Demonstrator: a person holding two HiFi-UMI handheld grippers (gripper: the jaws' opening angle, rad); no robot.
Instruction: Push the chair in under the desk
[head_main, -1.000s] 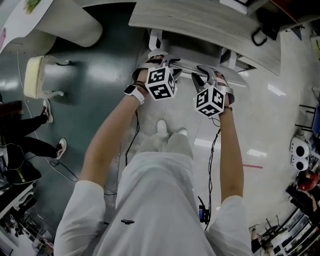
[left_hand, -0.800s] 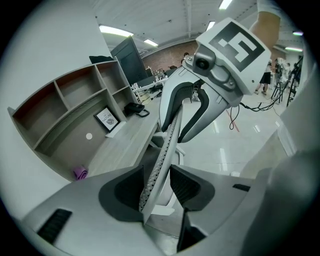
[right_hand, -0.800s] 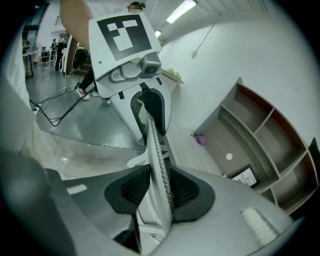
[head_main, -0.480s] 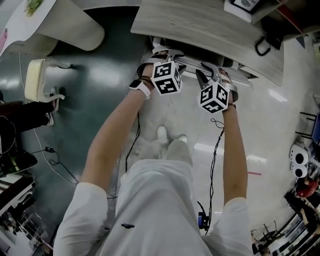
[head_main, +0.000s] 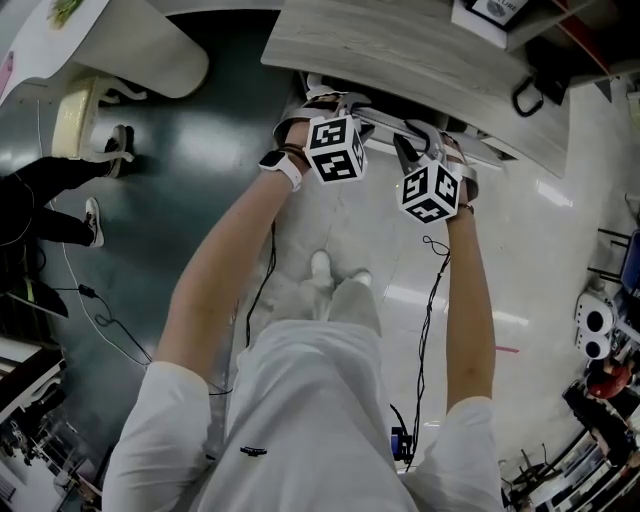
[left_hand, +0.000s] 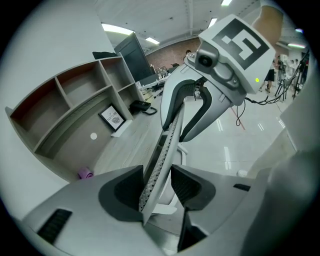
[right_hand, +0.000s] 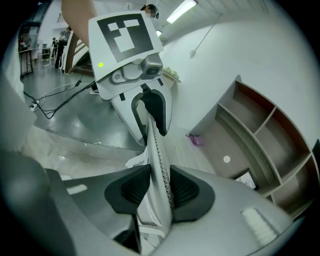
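position. the chair (head_main: 378, 124) is sitting almost wholly under the desk (head_main: 400, 50). in the head view only a thin top edge is showing at the desk's near side, between the two grippers.

left gripper (left_hand: 157, 186). the jaws are standing apart around the perforated backrest (left_hand: 167, 132). one pad is lying against the edge and the other is standing clear of it, so nothing is being squeezed.

right gripper (right_hand: 159, 189). the jaws are clamping the same backrest edge, with both pads pressing on it.

hazards (judgement only).
- with just one gripper gripping, any further push is likely loading one side. the chair may be twisting instead of travelling straight in.
- the loose left jaws may be slipping off the thin edge if force is being applied there.
- pulling the right gripper away while it is clamping risks dragging the chair back out.
- the cable (head_main: 428, 300) is hanging from the right wrist toward the floor, and may be snagging underfoot.

markings. the cubes on both grippers are carrying black-and-white square markers, not text. a small framed card (left_hand: 112, 118) on the desk is carrying print too small to read. no brand name is showing legibly.
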